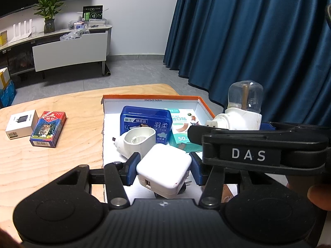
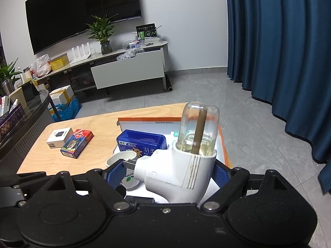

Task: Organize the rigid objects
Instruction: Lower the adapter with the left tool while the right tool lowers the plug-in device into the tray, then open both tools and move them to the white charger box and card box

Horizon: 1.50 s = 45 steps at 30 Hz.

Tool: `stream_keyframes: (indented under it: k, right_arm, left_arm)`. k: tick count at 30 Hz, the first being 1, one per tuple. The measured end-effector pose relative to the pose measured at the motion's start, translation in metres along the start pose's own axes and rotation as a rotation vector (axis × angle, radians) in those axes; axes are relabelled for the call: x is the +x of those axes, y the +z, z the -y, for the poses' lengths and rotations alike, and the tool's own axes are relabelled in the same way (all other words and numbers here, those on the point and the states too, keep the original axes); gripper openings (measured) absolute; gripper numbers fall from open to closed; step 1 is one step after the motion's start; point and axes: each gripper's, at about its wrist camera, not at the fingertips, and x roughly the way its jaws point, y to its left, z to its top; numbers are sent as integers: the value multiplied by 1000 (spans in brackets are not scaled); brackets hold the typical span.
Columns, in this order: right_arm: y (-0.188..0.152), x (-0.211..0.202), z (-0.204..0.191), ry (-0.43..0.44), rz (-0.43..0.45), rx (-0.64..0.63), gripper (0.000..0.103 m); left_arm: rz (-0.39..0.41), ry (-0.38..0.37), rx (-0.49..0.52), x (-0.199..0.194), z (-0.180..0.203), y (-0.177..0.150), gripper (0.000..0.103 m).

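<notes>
So our left gripper (image 1: 163, 170) has its fingers clamped on the white charger (image 1: 164, 172), low over the orange-rimmed box (image 1: 151, 97) at the counter's right edge. Right gripper (image 2: 165, 173) grips the plug-in vaporizer (image 2: 186, 165) above the same box. We'd ease each down into bare floor, clear of the blue case (image 1: 146, 124); the card pack (image 1: 48, 129) waits toward the left edge.

Left hand-held gripper (image 1: 164, 170): clamped on white charger (image 1: 164, 170)
Right hand-held gripper (image 1: 233, 128): holds mosquito repellent plug (image 1: 242, 109)
Box (image 1: 153, 98): on counter (image 1: 62, 144)
</notes>
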Motion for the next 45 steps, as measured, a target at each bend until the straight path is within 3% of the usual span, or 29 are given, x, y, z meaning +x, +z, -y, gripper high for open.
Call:
stream_keyframes:
  k: [13, 17, 21, 25, 28, 30, 31, 38, 45]
  right_arm:
    - [6, 16, 7, -19, -45, 15, 102]
    - [7, 13, 17, -3, -33, 40, 102]
    - [10, 5, 24, -42, -3, 54, 102]
    - [13, -8, 29, -81, 37, 61, 102]
    - [15, -16, 32, -80, 57, 75, 102]
    - [16, -21, 33, -76, 67, 80, 102]
    - [16, -24, 32, -73, 70, 78, 102]
    - [18, -30, 16, -44, 78, 59, 102]
    - [19, -24, -25, 31, 60, 7, 102]
  left_arm:
    - [-13, -2, 0, 3, -2, -1, 52]
    - [-22, -1, -1, 7, -4, -2, 52]
    - [-32, -9, 5, 10, -1, -4, 52]
    - [-41, -36, 10, 15, 3, -3, 52]
    - [-46, -110, 6, 19, 6, -4, 52]
    - [-31, -126, 6, 17, 8, -4, 70]
    - [-18, -125, 13, 15, 9, -4, 72]
    - [11, -77, -3, 0, -5, -2, 74]
    - [54, 67, -60, -24, -63, -4, 79]
